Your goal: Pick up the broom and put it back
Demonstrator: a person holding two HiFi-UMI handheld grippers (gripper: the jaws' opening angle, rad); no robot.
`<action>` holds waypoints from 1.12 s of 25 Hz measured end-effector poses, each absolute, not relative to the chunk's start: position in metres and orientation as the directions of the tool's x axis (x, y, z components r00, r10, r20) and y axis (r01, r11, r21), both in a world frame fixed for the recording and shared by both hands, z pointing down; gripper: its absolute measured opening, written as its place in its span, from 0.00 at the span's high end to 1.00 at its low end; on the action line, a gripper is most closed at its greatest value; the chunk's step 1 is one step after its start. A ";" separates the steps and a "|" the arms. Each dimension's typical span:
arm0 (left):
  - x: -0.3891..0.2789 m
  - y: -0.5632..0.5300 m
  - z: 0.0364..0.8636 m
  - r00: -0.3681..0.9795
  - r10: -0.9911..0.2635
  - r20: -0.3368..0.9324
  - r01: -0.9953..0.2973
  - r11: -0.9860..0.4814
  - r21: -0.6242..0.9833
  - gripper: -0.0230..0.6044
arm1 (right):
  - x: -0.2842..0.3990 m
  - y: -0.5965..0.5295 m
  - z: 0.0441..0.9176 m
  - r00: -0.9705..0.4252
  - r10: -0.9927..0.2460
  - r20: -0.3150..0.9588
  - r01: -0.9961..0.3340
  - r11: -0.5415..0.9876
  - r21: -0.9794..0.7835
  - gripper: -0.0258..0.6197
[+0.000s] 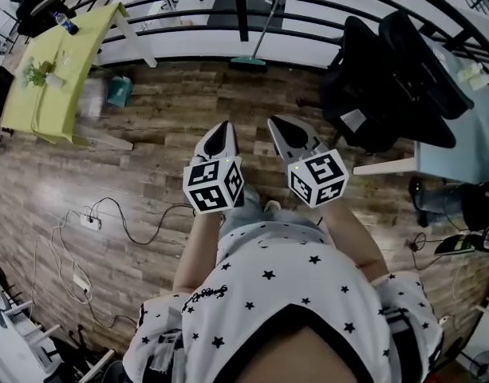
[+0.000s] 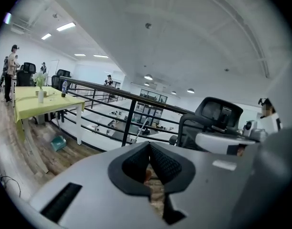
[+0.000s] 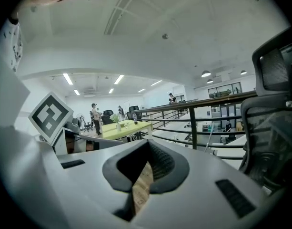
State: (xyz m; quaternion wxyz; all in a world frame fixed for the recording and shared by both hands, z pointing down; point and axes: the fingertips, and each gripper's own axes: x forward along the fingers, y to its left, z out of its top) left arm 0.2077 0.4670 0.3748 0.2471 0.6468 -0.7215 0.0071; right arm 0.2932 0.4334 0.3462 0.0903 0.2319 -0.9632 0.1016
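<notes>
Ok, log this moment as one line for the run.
stage: before pick | left gripper: shut, empty | right gripper: shut, empty | broom: leaning on railing ahead, untouched

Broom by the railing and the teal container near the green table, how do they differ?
The broom is long and thin, the teal container short and boxy. The broom stands propped at the railing; the container sits low by the green table's leg. Only the broom's head is teal, its handle pale; the container is teal all over. Both rest on the wood floor.
</notes>
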 end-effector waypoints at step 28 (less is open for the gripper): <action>0.086 0.344 0.396 0.145 -0.909 0.391 -0.944 -0.009 0.329 0.95 | 0.168 0.317 0.354 -0.801 -0.565 0.198 -0.596 0.782 -0.183 0.97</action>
